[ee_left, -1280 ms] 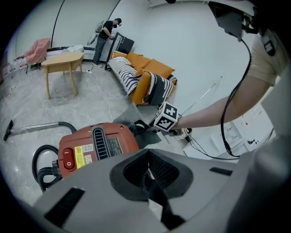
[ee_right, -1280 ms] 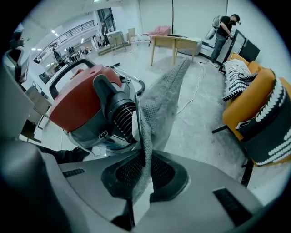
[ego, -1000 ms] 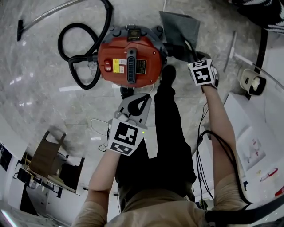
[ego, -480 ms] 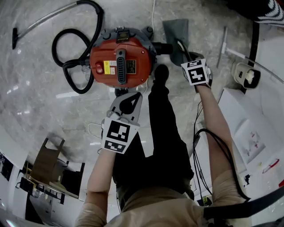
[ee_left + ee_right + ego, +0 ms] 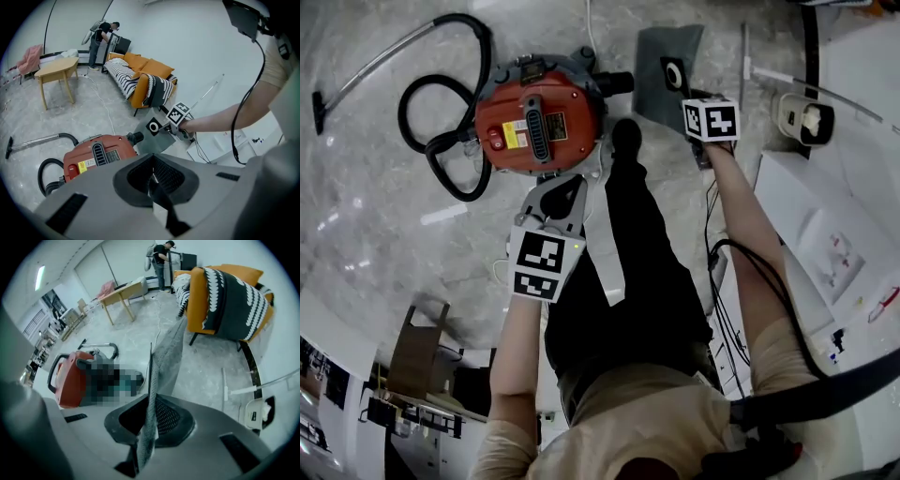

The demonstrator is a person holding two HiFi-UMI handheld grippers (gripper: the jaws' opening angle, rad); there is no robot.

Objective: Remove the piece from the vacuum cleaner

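The red canister vacuum cleaner (image 5: 534,131) stands on the marble floor; it also shows as the vacuum cleaner (image 5: 96,157) and as the vacuum cleaner (image 5: 70,380). My right gripper (image 5: 692,92) is shut on the grey dust bag (image 5: 666,52), which hangs to the right of the vacuum's black inlet stub (image 5: 617,82), apart from it. The bag's black collar with a white ring (image 5: 153,126) faces the left gripper view. The bag's cloth (image 5: 166,357) runs up from between the right gripper (image 5: 149,425) jaws. My left gripper (image 5: 564,190) hovers just below the vacuum, shut and empty, and appears as the left gripper (image 5: 152,180).
A black hose (image 5: 441,150) and metal wand (image 5: 375,56) lie left of the vacuum. An orange sofa (image 5: 140,75), a wooden table (image 5: 56,70) and a person (image 5: 103,33) are in the background. A white box (image 5: 825,234), a white device (image 5: 802,117) and cables (image 5: 717,281) lie to the right.
The right gripper has drawn the dust bag away from the vacuum's inlet, to the right, and the bag's collar now shows. The left gripper stays below the vacuum.
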